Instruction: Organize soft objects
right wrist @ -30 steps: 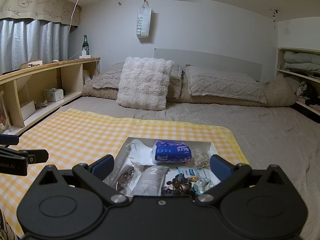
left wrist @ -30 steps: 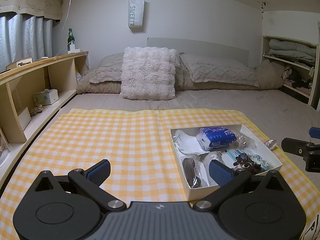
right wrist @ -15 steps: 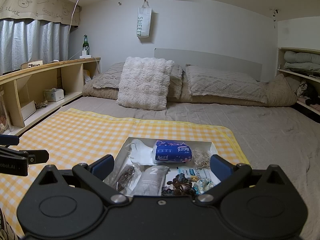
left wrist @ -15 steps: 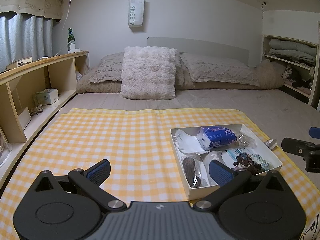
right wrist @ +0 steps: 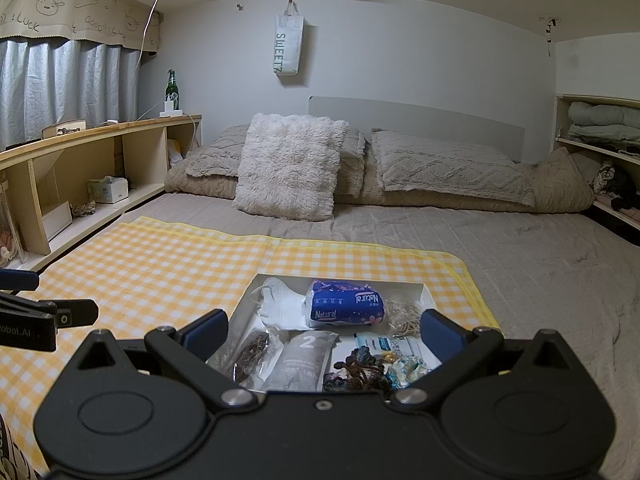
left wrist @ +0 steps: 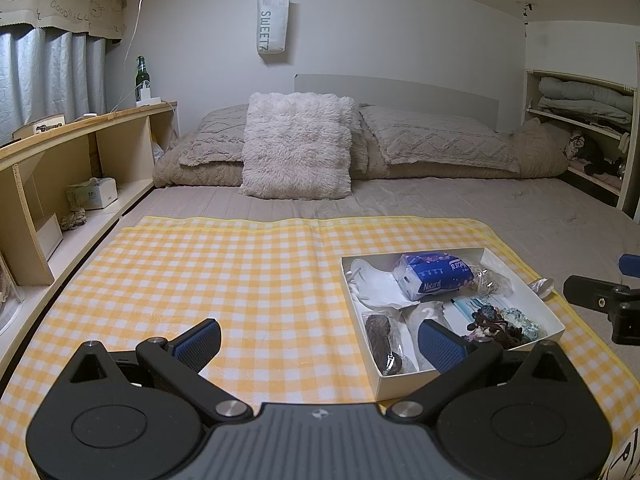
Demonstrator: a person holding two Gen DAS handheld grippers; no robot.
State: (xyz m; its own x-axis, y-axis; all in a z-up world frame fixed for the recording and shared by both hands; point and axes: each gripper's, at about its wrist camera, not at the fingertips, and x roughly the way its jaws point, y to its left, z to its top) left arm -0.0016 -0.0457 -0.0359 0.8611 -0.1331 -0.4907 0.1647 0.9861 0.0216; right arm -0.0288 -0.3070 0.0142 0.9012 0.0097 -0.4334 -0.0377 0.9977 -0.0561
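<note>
While the right tool (right wrist: pixel 323 328) hovers spread wide and empty above the white box (right wrist: pixel 426 294), its blue pads frame a blue tissue pack (right wrist: pixel 345 309), a white mask (right wrist: pixel 280 307) and dark scrunchies (right wrist: pixel 362 370); the box sits on the yellow checked cloth (left wrist: pixel 240 280) on the bed; the left tool (left wrist: pixel 320 342), likewise agape and empty, hangs just left of the box.
</note>
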